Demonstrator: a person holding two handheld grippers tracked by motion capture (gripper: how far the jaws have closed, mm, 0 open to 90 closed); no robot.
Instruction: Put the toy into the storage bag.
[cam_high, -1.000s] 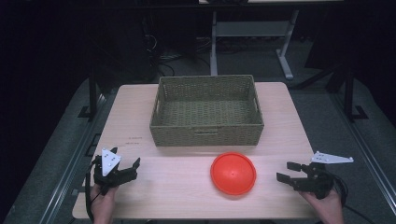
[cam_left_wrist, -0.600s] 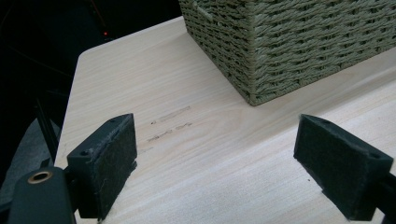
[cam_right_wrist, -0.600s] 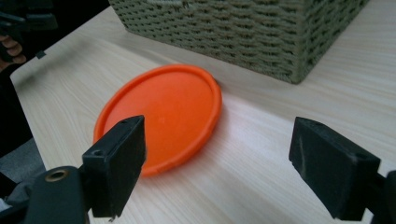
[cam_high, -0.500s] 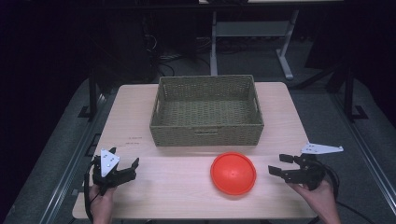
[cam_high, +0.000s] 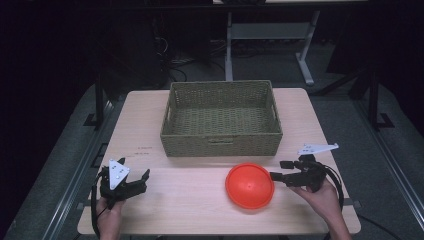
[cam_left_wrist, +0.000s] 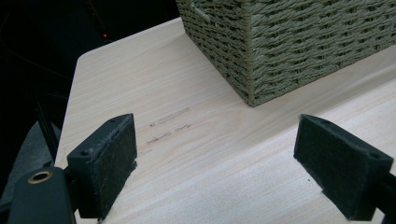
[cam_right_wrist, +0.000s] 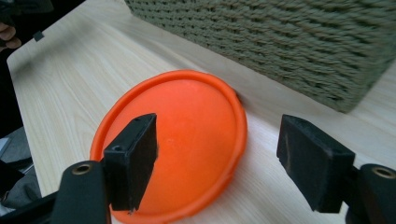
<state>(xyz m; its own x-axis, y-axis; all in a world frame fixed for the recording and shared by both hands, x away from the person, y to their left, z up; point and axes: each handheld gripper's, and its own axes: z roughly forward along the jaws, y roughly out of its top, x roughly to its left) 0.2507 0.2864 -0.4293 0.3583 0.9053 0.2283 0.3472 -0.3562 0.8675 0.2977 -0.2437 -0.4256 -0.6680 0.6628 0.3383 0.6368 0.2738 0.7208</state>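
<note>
An orange plate (cam_high: 249, 185) lies upside down on the bench (cam_high: 190, 200), its domed back facing up, just in front of the woven basket (cam_high: 221, 145) and near its right front corner. The right gripper (cam_high: 278, 170) reaches toward the plate's right edge with its fingers (cam_right_wrist: 132, 158) spread wide; in the right gripper view one pad sits over the plate's back and the other stands off over bare wood, so nothing is held yet. The left gripper (cam_high: 136, 183) rests well apart at the bench's left front, fingers (cam_left_wrist: 105, 158) also wide and holding nothing.

The plate looks like thin moulded plastic: light, fairly stiff, smooth and probably slippery, not likely to break if dropped. The dome offers no purchase from above, and the rim (cam_right_wrist: 237, 135) sits flat against the wood, so the sensible hold is a pinch across the rim, one finger under the lip and one on top. Getting under it may call for tipping or sliding the plate first. A light squeeze should do; squeezing hard could flex the rim and let it pop free.
</note>
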